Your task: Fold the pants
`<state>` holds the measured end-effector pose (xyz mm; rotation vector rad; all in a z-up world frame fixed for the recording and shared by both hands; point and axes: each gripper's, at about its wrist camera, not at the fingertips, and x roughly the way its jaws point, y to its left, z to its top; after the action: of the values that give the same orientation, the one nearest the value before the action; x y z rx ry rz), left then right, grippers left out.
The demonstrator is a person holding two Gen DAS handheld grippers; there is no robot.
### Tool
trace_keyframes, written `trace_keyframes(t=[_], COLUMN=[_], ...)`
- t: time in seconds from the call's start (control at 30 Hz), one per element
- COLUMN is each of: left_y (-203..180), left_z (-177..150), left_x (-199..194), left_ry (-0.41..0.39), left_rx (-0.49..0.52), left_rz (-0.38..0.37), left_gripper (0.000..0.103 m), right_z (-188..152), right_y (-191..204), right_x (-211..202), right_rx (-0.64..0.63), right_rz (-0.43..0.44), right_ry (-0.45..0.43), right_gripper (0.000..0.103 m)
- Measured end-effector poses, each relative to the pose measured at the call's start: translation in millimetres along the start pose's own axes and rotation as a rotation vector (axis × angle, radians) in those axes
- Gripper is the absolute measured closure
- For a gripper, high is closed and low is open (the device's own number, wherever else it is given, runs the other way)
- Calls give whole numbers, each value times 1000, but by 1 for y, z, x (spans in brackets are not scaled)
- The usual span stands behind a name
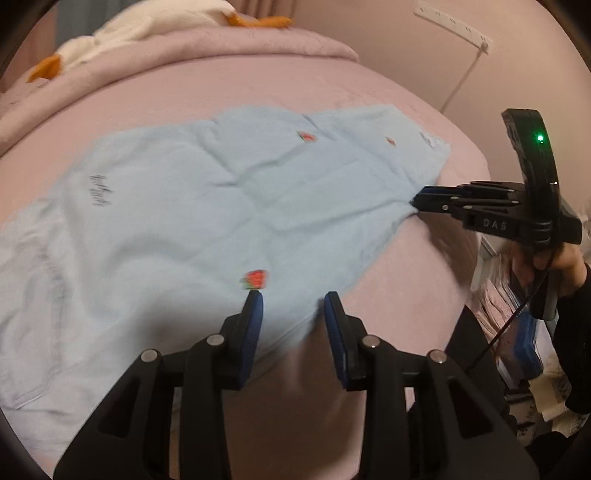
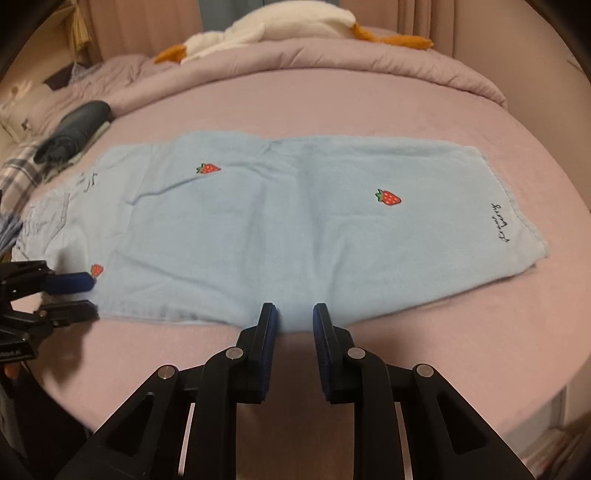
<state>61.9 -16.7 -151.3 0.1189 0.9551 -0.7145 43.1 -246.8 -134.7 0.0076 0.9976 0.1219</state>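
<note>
Light blue pants (image 2: 280,221) with red strawberry patches lie flat on a pink bed, folded lengthwise. They also show in the left wrist view (image 1: 207,206). My left gripper (image 1: 293,295) is open, its fingertips over the pants' near edge, next to a strawberry patch. It also shows in the right wrist view (image 2: 90,295), open at the pants' left near corner. My right gripper (image 2: 294,308) is open, its fingertips at the pants' near edge, mid-length. In the left wrist view my right gripper (image 1: 417,201) touches the pants' edge.
The pink bed sheet (image 2: 406,332) surrounds the pants. A pink duvet (image 2: 332,59) with a white and orange plush toy (image 2: 280,26) lies at the back. Dark rolled clothing (image 2: 74,129) and plaid fabric (image 2: 18,170) lie at the left. The bed's edge falls away at the right (image 1: 476,206).
</note>
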Motion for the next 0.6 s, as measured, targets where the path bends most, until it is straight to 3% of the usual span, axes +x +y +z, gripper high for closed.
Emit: trace_keyframes(t=[0.07,0.13,0.17,0.27,0.3,0.37,0.47,0.6], left_y=[14,35,47,86,98,99,98,100], left_z=[3,1,-2,-19,-33,-48,-65,-48], left_x=[-18,-31,-35,-37,-37,-47,-64,-82], left_ry=[-58,-100,-107,-43,-2,-8,12,-52], left_rx=[-11,-46,-79,-175,-199,-182,-155,-155], left_rz=[56,144,188,274,261,219,195,199], left_gripper=[64,50,48,49,50,50,50,50], right_z=[10,19,22,24,18,14,22,49], right_y=[5,13,19,45,53,64,66,77], right_x=[-8,-19,-18,13,25,19,9,8], right_rx=[-10,-30,-43,-117,-156,-233,-250,-191], right_rz=[9,84,116,133,108,55,53,217], right_ry=[-38,-106,-116,-3,47,10,48,4], right_gripper=[81,81,81,81,80,78,77,72])
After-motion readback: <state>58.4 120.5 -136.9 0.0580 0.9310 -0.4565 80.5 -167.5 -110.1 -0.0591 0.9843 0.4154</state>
